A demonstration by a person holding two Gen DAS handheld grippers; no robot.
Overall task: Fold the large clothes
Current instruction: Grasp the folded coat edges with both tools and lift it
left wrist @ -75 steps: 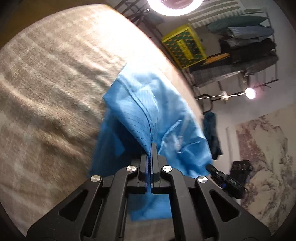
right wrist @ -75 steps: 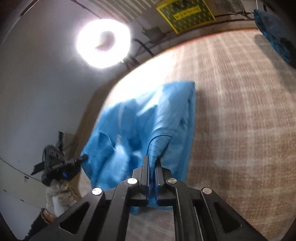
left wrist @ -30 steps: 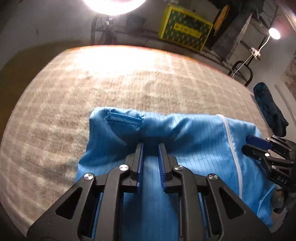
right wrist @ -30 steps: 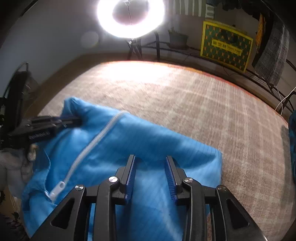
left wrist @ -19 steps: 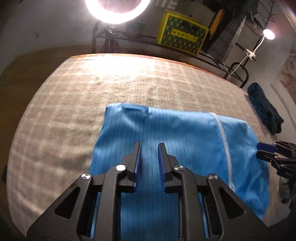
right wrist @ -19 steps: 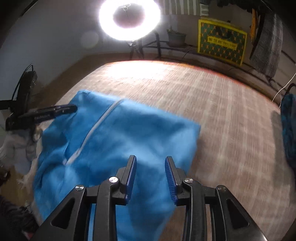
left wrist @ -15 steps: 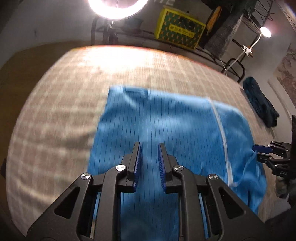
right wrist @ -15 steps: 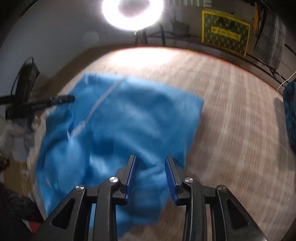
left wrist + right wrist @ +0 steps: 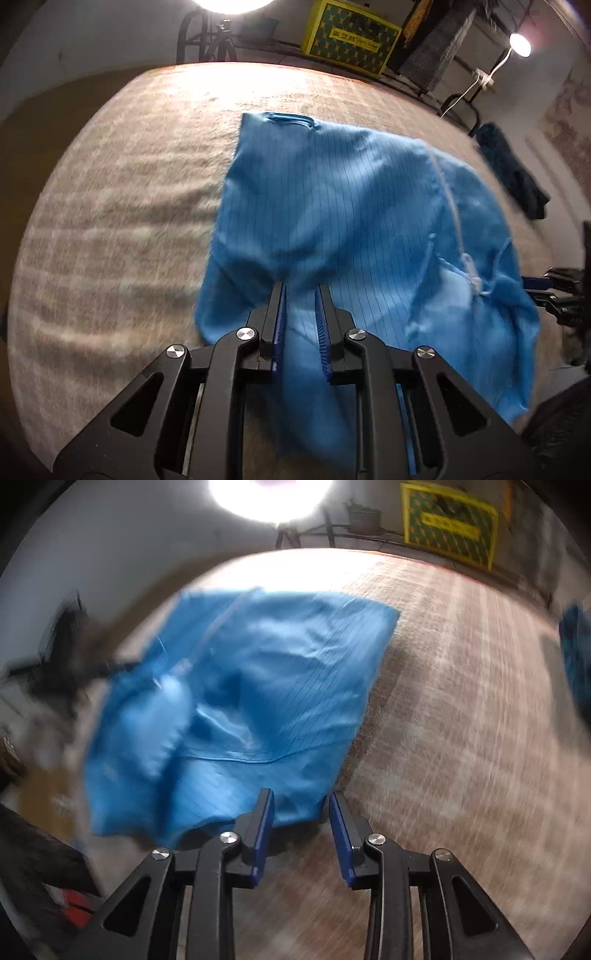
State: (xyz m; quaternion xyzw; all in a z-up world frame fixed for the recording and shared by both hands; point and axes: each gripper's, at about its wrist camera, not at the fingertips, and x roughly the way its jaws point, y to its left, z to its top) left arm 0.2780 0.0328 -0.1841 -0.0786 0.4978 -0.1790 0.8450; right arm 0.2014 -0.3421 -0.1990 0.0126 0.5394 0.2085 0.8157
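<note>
A blue pinstriped garment (image 9: 351, 221) with a white zipper (image 9: 452, 206) lies folded and slightly rumpled on the beige checked cover (image 9: 122, 221). My left gripper (image 9: 299, 295) hovers open over the garment's near edge, with cloth showing below the gap but none pinched. In the right wrist view the same garment (image 9: 251, 686) lies ahead and to the left. My right gripper (image 9: 300, 799) stands open just short of its near right corner, with nothing between the fingers. The right gripper's tips (image 9: 535, 286) show at the garment's right side, and the left gripper (image 9: 74, 668) is a dark blur.
A dark teal cloth (image 9: 509, 173) lies on the cover's far right. Behind the surface stand a ring light (image 9: 269, 494), a yellow crate (image 9: 351, 35) on a low rack, hanging clothes and a small lamp (image 9: 520, 44). Bare cover stretches left and right of the garment.
Both grippers, earlier shut on the raised garment, have let it go and drawn back towards its near edge. The garment now lies spread on the cover.
</note>
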